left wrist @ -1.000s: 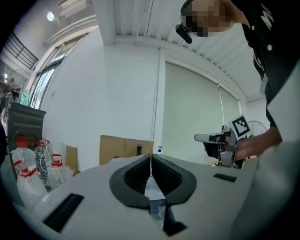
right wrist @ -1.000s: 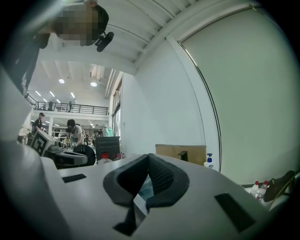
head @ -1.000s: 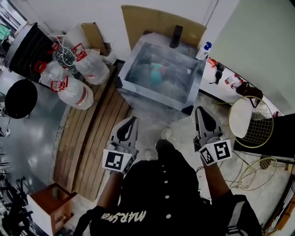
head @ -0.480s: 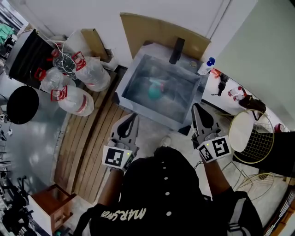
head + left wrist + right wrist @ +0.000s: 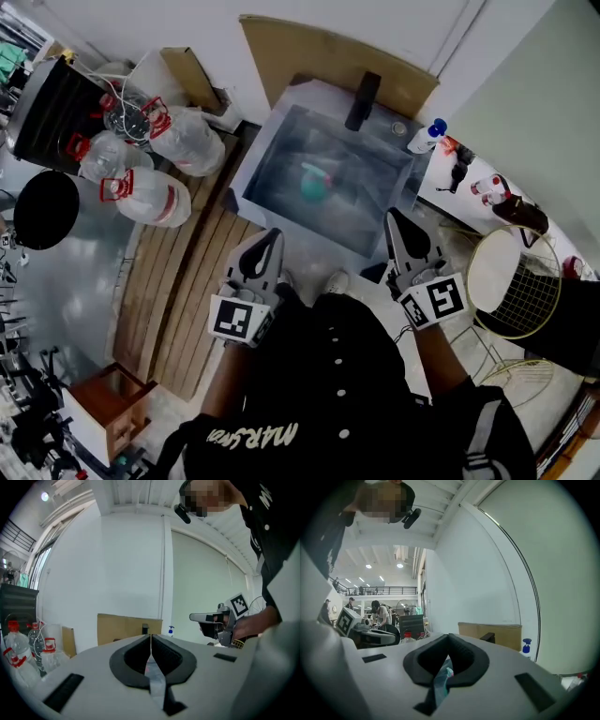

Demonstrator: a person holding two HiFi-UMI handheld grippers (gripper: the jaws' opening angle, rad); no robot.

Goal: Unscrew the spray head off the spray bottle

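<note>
- The spray bottle (image 5: 313, 181) lies inside the sink (image 5: 265, 142), well ahead of both grippers. From the head view it is only a teal, rounded blob with a pale pinkish bit at its upper end.
- The spray head's shape cannot be made out, nor whether it is screwed on.
- In the right gripper view a sliver of the same teal with a pink tip (image 5: 444, 673) shows through the slot below the fingers. The rest is covered by the gripper's grey body.
- The sink's interior looks hazy and grey-blue, with smooth metal-like walls and a squared rim. A black, blocky faucet (image 5: 362, 99) stands at its far edge.
- The left gripper (image 5: 271, 236) has its fingers clenched together on nothing. Its own view shows the ribbed black pads (image 5: 151, 637) meeting along a thin line.
- The right gripper (image 5: 394, 218) is likewise pressed closed and empty, its dark pads (image 5: 449, 637) tip to tip.
- A small white bottle (image 5: 427, 137) with a blue top stands at the sink's far right corner. It is too small to read its top.
- A flat brown cardboard sheet (image 5: 319, 52) leans on the wall behind the sink.
- Clear plastic water jugs (image 5: 159, 197) with red handles lie to the left, beside wooden slats (image 5: 187, 281).
- The person's black garment hides the floor nearest them.
</note>
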